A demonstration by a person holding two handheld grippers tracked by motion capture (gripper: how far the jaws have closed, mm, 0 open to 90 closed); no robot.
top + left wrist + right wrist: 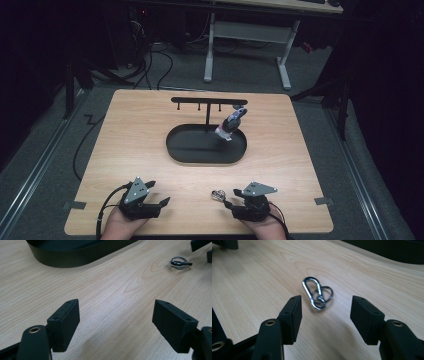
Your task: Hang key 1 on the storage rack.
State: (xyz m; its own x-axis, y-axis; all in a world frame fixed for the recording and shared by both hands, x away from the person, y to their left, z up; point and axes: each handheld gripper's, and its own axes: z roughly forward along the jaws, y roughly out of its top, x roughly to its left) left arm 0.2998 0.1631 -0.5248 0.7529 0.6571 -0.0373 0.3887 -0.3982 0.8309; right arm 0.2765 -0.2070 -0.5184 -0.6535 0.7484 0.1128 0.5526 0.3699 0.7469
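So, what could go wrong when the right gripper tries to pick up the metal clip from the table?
The carabiner clip lies flat on the smooth table, with a small ring linked to it. The open right gripper might push it forward instead of grasping it, or catch the loose ring alone, so the clip would dangle. The left gripper is open nearby, and the two could collide.

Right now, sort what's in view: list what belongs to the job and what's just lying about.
In the job:
- carabiner with key ring, lying ahead of the open right gripper
- black hook stand on its oval tray

Lying about:
- grey toy figure at the stand
- left gripper, open over bare table
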